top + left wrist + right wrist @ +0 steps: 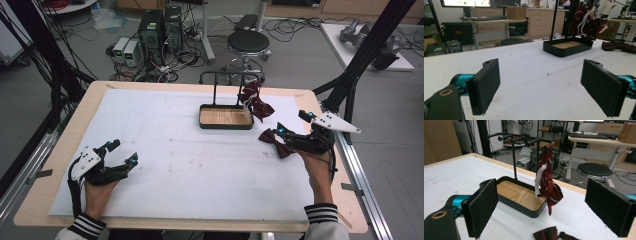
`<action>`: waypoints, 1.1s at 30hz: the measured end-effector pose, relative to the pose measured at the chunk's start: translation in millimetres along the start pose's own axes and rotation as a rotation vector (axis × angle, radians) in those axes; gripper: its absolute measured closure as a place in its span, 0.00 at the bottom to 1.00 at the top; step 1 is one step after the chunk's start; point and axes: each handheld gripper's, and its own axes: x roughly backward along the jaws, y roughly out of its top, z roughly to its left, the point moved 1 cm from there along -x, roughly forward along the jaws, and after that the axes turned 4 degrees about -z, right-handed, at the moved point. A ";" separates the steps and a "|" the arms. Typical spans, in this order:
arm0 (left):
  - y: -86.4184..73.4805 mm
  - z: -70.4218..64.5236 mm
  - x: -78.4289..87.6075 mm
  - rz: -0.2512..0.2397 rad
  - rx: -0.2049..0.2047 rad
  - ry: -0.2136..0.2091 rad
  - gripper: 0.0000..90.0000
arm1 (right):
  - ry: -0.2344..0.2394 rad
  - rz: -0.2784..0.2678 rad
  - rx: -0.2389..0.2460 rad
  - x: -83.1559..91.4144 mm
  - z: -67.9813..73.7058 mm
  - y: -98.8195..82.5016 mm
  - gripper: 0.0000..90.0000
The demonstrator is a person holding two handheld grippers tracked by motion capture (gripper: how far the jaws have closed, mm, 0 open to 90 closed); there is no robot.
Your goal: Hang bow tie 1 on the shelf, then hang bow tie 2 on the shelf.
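A black stand with a wooden-floored tray (204,121) (554,50) (506,201) is at the back middle of the white mat. One dark red bow tie (256,103) (586,21) (548,186) hangs from its right hook by a white strap. A second dark red bow tie (276,142) (617,46) (548,235) lies flat on the mat right of the tray. My right gripper (292,124) (546,208) is open just above and behind that flat tie, facing the stand, with nothing between its pads. My left gripper (123,152) (544,86) is open and holds nothing, low over the mat's front left.
The stand's upright rack (227,75) (524,138) carries several bare hooks. Around the mat (175,150) the wooden table edge (65,135) shows. Beyond the table stand a black stool (248,42), computers (160,30) and cables on the floor.
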 end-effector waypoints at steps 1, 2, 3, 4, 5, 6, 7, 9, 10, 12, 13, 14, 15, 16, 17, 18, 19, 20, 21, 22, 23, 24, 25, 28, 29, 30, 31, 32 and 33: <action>0.0 0.0 0.0 0.000 0.000 0.000 0.18 | 0.001 -0.001 -0.004 1.3 0.6 -2.0 0.12; 0.0 0.0 0.0 0.000 0.001 0.000 0.18 | 0.002 0.000 -0.003 2.7 0.7 -4.7 0.12; 0.0 0.0 0.0 0.000 0.001 0.000 0.18 | 0.002 0.008 -0.008 4.2 1.0 -7.7 0.12; 0.0 0.0 0.0 -0.001 0.001 0.000 0.18 | 0.001 0.012 -0.009 5.2 1.3 -9.3 0.12; 0.0 0.0 -0.1 -0.001 0.001 0.000 0.18 | 0.004 0.005 -0.011 6.7 1.4 -11.5 0.12; 0.0 0.1 0.0 0.000 0.002 0.000 0.18 | 0.006 -0.001 -0.018 8.0 1.9 -13.3 0.12; 0.0 0.1 -0.1 -0.001 0.003 0.000 0.18 | 0.005 -0.004 -0.019 9.0 2.2 -14.6 0.12; 0.0 0.2 0.0 -0.001 0.002 -0.001 0.18 | 0.006 -0.003 -0.014 11.3 3.4 -18.0 0.12; 0.0 0.2 0.2 0.000 0.000 0.000 0.18 | 0.005 -0.002 -0.013 12.7 4.6 -20.2 0.11; 0.0 0.2 0.2 -0.002 0.002 -0.001 0.18 | 0.004 -0.002 -0.011 14.8 7.0 -24.3 0.12; 0.0 0.4 0.3 0.000 0.001 -0.001 0.18 | 0.004 -0.005 -0.009 14.8 7.6 -25.8 0.12; 0.0 0.5 0.4 -0.001 0.002 -0.001 0.18 | 0.008 0.007 -0.010 14.7 8.2 -28.2 0.12; 0.0 0.5 0.4 0.000 0.002 -0.001 0.18 | 0.007 0.014 -0.005 13.9 8.0 -29.7 0.12; 0.0 0.4 0.3 -0.001 0.002 -0.001 0.18 | 0.006 0.019 -0.005 13.2 7.9 -31.0 0.12; 0.0 0.3 0.3 -0.001 0.001 -0.001 0.18 | 0.007 0.022 -0.007 12.7 7.6 -31.6 0.12; 0.0 0.2 0.3 -0.002 0.002 -0.001 0.18 | 0.005 0.020 -0.009 12.2 7.4 -31.8 0.12; 0.0 0.4 0.3 -0.002 0.002 -0.001 0.18 | 0.006 0.017 -0.006 11.9 7.2 -31.6 0.12; 0.0 0.5 0.5 -0.001 0.002 -0.002 0.18 | 0.009 0.014 -0.005 11.7 7.2 -31.5 0.12; 0.0 0.4 0.4 -0.002 0.002 -0.001 0.18 | 0.009 0.017 -0.009 11.7 7.3 -31.4 0.12; 0.0 0.4 0.4 -0.002 0.002 -0.001 0.18 | 0.010 0.020 -0.008 11.6 7.0 -31.3 0.12; 0.0 0.3 0.4 -0.002 0.001 -0.001 0.18 | 0.011 0.019 -0.006 11.5 6.6 -31.4 0.12; 0.0 0.4 0.3 -0.002 0.002 -0.001 0.18 | 0.009 0.023 -0.010 11.9 6.1 -31.7 0.12; 0.0 0.4 0.3 -0.002 0.002 -0.001 0.18 | 0.007 0.021 -0.009 11.7 5.1 -31.6 0.12; 0.0 0.3 0.4 -0.002 0.001 -0.001 0.18 | 0.005 0.033 -0.007 12.2 3.9 -30.2 0.12; 0.0 0.1 0.3 -0.002 0.001 0.000 0.18 | 0.004 0.034 -0.002 12.1 3.4 -29.6 0.12; 0.0 0.1 0.3 -0.002 0.001 0.000 0.18 | 0.005 0.040 -0.005 12.2 3.3 -28.5 0.12; 0.0 0.3 0.4 -0.002 0.000 -0.001 0.18 | 0.003 0.039 -0.001 12.0 2.7 -27.6 0.12; 0.0 0.3 0.5 -0.002 0.001 -0.002 0.18 | 0.003 0.043 0.003 12.0 2.1 -27.0 0.12; 0.0 0.3 0.5 -0.002 0.001 -0.002 0.18 | 0.005 0.047 0.002 11.6 1.6 -26.3 0.12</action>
